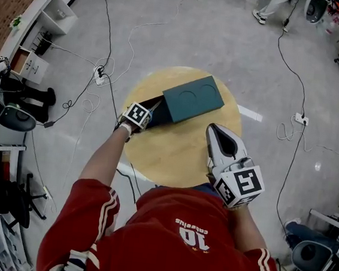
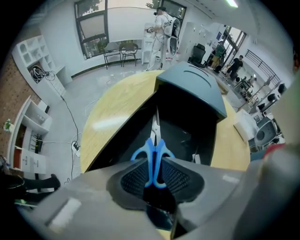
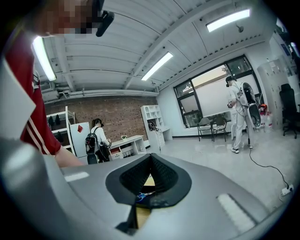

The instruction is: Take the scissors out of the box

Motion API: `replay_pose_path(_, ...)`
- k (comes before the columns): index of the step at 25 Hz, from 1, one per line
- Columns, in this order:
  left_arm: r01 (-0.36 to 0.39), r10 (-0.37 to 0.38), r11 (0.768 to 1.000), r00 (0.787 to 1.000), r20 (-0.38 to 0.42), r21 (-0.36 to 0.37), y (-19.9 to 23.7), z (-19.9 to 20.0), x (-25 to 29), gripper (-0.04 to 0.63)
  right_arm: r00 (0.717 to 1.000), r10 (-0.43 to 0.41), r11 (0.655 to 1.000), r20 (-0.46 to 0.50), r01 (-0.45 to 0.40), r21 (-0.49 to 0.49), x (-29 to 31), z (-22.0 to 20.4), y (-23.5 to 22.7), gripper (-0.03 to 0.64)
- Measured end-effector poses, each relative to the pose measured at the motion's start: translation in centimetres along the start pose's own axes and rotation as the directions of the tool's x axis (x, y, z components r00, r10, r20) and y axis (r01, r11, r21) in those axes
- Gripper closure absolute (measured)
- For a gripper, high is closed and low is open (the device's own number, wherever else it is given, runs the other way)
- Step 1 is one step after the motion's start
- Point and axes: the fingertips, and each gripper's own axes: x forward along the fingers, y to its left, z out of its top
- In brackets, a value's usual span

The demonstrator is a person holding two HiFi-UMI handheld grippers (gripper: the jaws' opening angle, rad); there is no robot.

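Note:
On the round wooden table (image 1: 173,153) lies a box: a teal lid (image 1: 192,98) slid partly off a black tray (image 1: 159,114). In the left gripper view, scissors (image 2: 154,140) with blue handles lie in the open black tray (image 2: 187,136), blades pointing away. My left gripper (image 2: 154,160) points steeply down into the tray, its ribbed pads pressing on the blue handles from both sides. In the head view my left gripper (image 1: 152,108) sits at the tray's open end. My right gripper (image 1: 214,129) hovers over the table's right side, shut and empty, apart from the box.
Cables and a power strip (image 1: 101,76) lie on the grey floor around the table. White shelves (image 1: 43,16) stand at the left and an office chair (image 1: 310,255) at the lower right. A person in white (image 2: 161,28) stands far off.

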Motion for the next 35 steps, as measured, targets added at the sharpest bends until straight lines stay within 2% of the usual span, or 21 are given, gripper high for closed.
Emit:
replay_pose_path(14,-0.015,0.014,0.999,0.999,0.041,0.033,-0.2,0.1,-2.4,0.500,1.000,0.024,1.000,0.001,-0.024,0.004,-0.6,0.0,0.9,0.617)
replay_pose_path(25,-0.023,0.017,0.999,0.983,0.185,0.034,-1.4,-0.4,-7.8,0.500,0.999,0.038,0.999,0.030,-0.038,-0.016,-1.9,0.8,3.5,0.617)
replay_pose_path(30,-0.033,0.022,0.999,0.950,0.311,0.030,-3.2,0.4,-11.9,0.500,0.998,0.041,0.999,0.050,-0.040,-0.031,-3.0,1.4,4.5,0.617)
replay_pose_path(32,-0.036,0.023,0.999,0.926,0.378,0.029,-4.2,1.2,-14.0,0.500,0.997,0.041,0.999,0.061,-0.039,-0.035,-3.6,1.7,4.8,0.617)
replay_pose_path(35,-0.022,0.009,1.000,0.874,0.486,0.020,-5.5,2.2,-17.3,0.500,0.996,0.040,0.998,0.076,-0.037,-0.040,-4.1,2.3,5.4,0.617)
